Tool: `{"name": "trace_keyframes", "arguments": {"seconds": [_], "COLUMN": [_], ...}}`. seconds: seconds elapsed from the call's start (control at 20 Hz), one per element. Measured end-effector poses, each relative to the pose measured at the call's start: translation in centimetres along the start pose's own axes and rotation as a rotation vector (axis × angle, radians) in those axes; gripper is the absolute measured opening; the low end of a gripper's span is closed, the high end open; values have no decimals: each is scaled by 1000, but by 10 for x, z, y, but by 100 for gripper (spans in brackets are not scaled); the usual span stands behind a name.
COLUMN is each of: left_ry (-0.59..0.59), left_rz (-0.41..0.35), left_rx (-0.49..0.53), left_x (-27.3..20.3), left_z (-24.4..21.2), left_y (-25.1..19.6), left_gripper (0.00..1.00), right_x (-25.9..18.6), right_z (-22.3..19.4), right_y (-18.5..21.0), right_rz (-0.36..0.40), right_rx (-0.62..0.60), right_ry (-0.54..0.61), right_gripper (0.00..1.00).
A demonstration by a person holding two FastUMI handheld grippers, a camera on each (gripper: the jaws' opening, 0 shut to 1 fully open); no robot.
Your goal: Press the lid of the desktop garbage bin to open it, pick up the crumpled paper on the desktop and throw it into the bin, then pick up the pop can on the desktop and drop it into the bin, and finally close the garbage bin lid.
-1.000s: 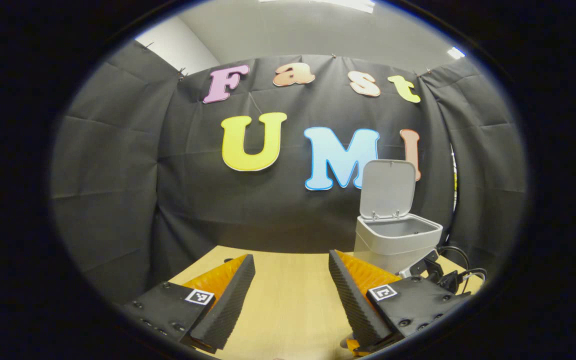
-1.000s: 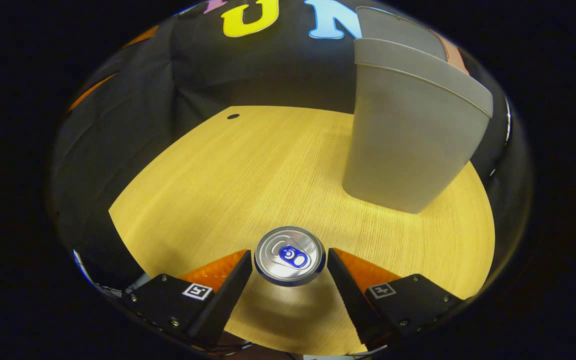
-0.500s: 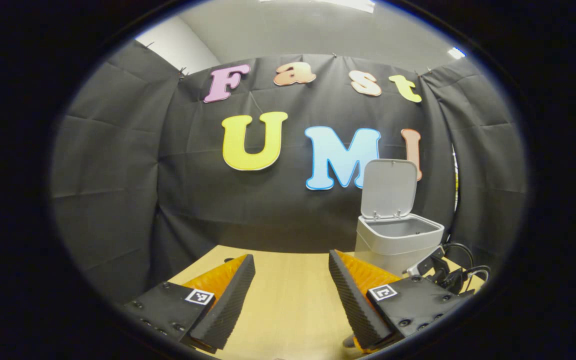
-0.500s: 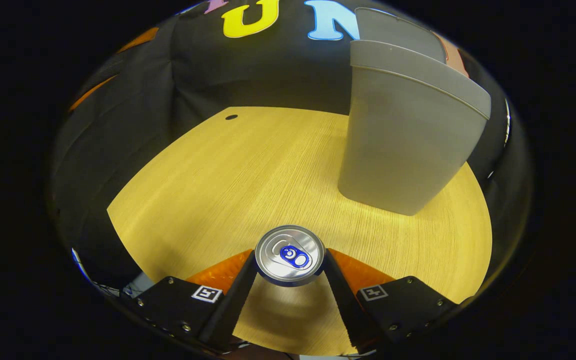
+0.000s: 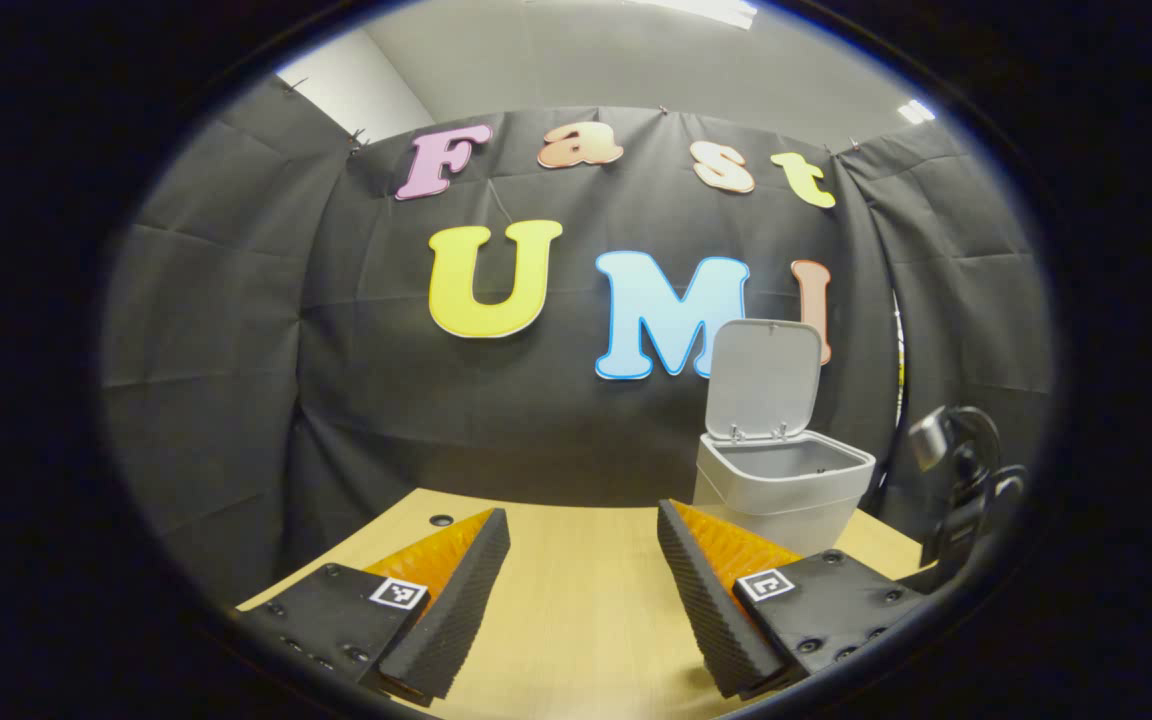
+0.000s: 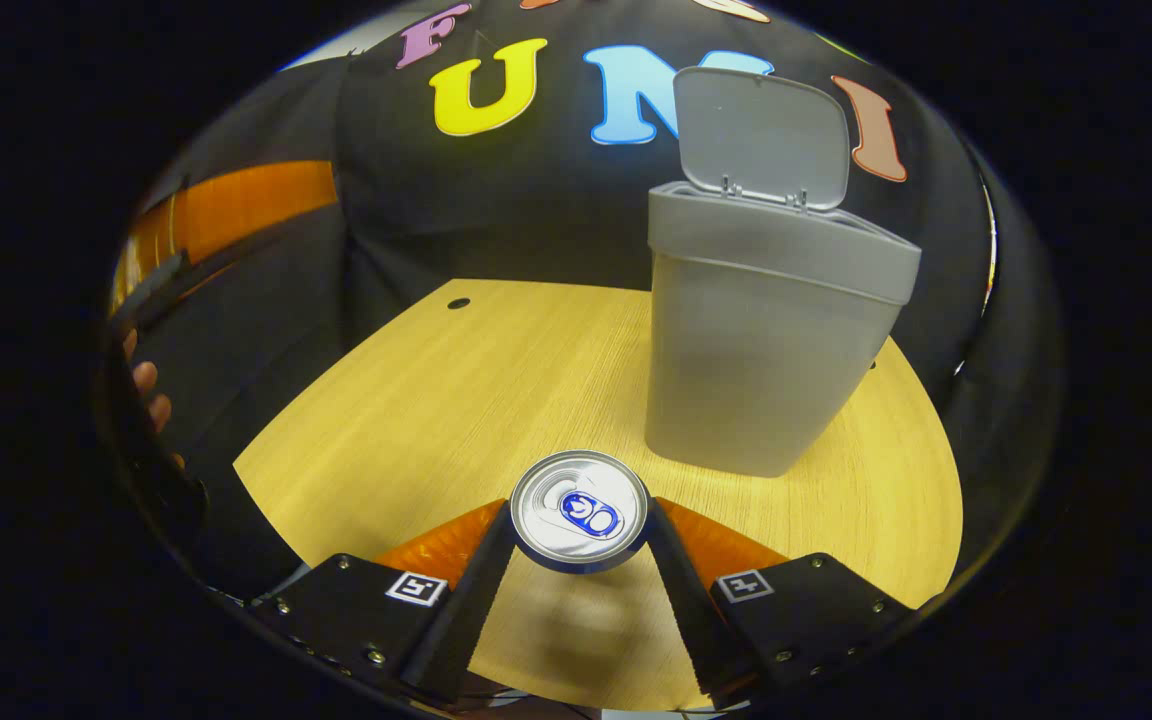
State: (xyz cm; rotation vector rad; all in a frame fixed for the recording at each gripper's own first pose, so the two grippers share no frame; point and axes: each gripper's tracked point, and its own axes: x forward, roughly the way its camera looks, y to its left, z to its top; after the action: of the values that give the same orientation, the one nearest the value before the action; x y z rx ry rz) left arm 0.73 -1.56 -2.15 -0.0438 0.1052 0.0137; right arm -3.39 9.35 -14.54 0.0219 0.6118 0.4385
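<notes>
Right gripper view has the pop can [image 6: 579, 510] clenched upright in the right tool [image 6: 579, 530], just before the bin [image 6: 766, 330], whose lid [image 6: 762, 138] stands open. Left tool [image 5: 576, 590] hangs released above the desk [image 5: 576, 620]. Dropping the can and closing remain.

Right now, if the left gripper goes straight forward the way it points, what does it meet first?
Probably the cloth wall. The left gripper is open and holds nothing, and the table ahead looks free. The bin stands off to the right of that line, though depth is unclear.
</notes>
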Motion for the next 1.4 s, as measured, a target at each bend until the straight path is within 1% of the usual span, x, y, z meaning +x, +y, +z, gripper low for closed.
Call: {"name": "trace_keyframes", "arguments": {"seconds": [0.2, 0.25, 0.3, 0.35, 0.4, 0.55, 0.6, 0.65, 0.7, 0.8, 0.9, 0.95, 1.05, 1.15, 1.3, 1.4], "left_ry": [2, 0, 0, 0, -2, -4, -5, -7, -8, -5, -7, -9, -11, -8, 3, 8], "left_rz": [-17, -19, -21, -22, -22, -22, -22, -19, -19, -20, -19, -19, -19, -21, -22, -22], "left_rx": [-4, -5, -7, -8, -10, -23, -27, -28, -29, -31, -30, -28, -24, -29, -39, -38], "left_x": [2, 2, 3, 3, 4, 6, 7, 8, 9, 13, 15, 16, 19, 23, 27, 30], "left_z": [-1, 0, 1, 0, 2, 1, 2, 2, 1, 1, 2, 2, 3, 3, -1, -3], "left_y": [-4, -5, -5, -6, -5, -3, -4, -4, -3, -4, -4, -4, -4, -5, -7, -6], "left_gripper": [97, 100, 97, 97, 100, 100, 97, 97, 94, 94, 96, 94, 96, 94, 96, 94], "right_x": [-19, -23, -27, -30, -33, -40, -43, -45, -46, -48, -46, -47, -48, -49, -50, -42], "right_z": [39, 50, 59, 69, 78, 107, 114, 123, 131, 147, 160, 167, 179, 191, 203, 206], "right_y": [-6, -8, -10, -12, -13, -21, -24, -26, -25, -23, -29, -32, -37, -42, -59, -72], "right_rz": [-15, -17, -22, -26, -28, -46, -53, -55, -43, -15, -17, -23, -38, -54, -113, -156], "right_rx": [1, 0, -2, -3, -3, -15, -22, -24, -18, 12, 28, 32, 40, 57, 80, 74], "right_ry": [-93, -118, -143, -167, -192, -274, -299, -323, -347, -384, -413, -431, -466, -507, -572, -574], "right_gripper": [83, 82, 83, 82, 82, 82, 83, 82, 83, 82, 82, 82, 82, 82, 82, 82]}}
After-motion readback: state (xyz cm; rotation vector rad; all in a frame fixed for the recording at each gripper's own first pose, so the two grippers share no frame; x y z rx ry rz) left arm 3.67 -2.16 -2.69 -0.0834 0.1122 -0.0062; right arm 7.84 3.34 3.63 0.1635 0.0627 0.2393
